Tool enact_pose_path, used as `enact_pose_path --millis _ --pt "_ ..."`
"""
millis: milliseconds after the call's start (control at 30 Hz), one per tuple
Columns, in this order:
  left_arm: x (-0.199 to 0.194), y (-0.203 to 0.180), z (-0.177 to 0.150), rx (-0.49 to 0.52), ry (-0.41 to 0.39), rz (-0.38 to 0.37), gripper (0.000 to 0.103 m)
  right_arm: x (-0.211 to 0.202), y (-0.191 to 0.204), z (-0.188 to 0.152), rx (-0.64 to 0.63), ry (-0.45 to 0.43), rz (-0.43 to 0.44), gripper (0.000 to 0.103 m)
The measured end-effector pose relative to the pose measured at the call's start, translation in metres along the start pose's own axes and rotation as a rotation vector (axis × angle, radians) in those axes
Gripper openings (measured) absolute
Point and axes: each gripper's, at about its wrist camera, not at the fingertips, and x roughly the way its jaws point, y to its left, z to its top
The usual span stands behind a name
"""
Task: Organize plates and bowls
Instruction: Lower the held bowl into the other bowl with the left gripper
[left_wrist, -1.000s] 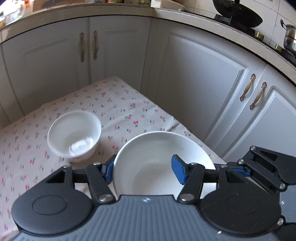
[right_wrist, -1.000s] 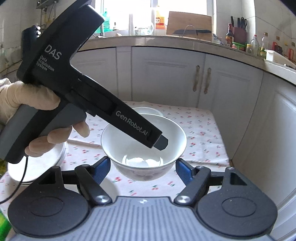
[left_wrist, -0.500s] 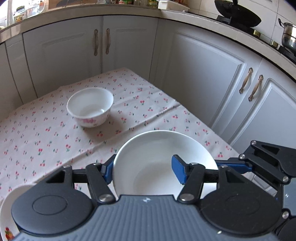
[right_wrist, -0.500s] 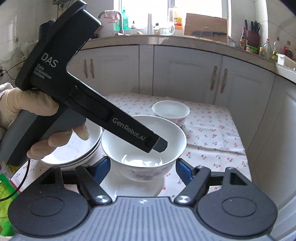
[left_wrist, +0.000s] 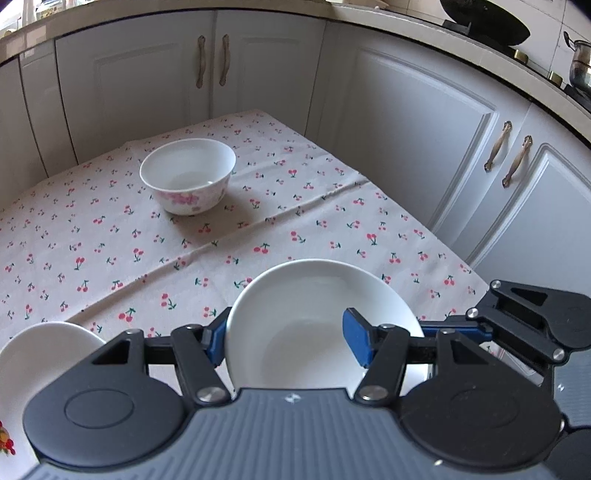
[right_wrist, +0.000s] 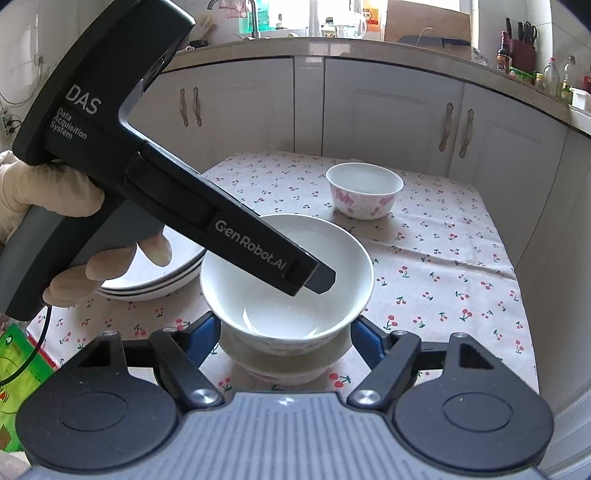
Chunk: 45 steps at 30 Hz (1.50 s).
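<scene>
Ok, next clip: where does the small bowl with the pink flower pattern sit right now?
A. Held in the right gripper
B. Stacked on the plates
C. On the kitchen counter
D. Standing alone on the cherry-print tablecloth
D: the small flowered bowl stands by itself on the tablecloth, apart from the plate stack and from the larger bowl between the grippers.

My left tongs (left_wrist: 284, 341) pinch a plain white bowl's (left_wrist: 317, 325) rim, a pink-flowered bowl (left_wrist: 188, 175) stands upright well beyond them, and stacked white plates (right_wrist: 155, 277) lie leftward.
</scene>
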Motion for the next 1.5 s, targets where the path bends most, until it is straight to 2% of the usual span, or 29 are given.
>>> enact_pose_path --millis 367,800,833,900,967,1167,1233,1500 --pt "0.005 -0.006 -0.006 0.051 0.007 0.015 0.061 0.003 -0.001 -0.005 -0.010 0.017 -0.005 0.081" --pt "0.010 -0.004 -0.012 0.053 0.022 0.016 0.061 0.003 -0.001 -0.007 -0.018 0.019 -0.009 0.083" --pt "0.010 -0.004 -0.012 0.056 0.021 0.016 0.062 0.003 -0.001 -0.007 -0.019 0.018 -0.010 0.083" --pt "0.008 -0.004 -0.012 0.059 0.018 0.013 0.063 0.001 -0.001 -0.007 -0.017 0.004 -0.004 0.093" --pt "0.005 -0.003 -0.013 0.060 0.013 0.010 0.063 -0.005 -0.001 -0.006 -0.015 -0.018 0.011 0.096" --pt "-0.007 0.008 -0.017 0.043 -0.011 0.034 0.064 -0.008 -0.002 -0.002 -0.006 -0.040 0.008 0.096" --pt "-0.011 0.012 -0.023 0.031 -0.016 0.031 0.067 -0.008 -0.004 -0.003 0.000 -0.037 0.005 0.096" --pt "-0.014 0.024 -0.040 -0.013 -0.027 -0.006 0.068 -0.008 -0.003 -0.006 -0.005 -0.026 0.010 0.096"
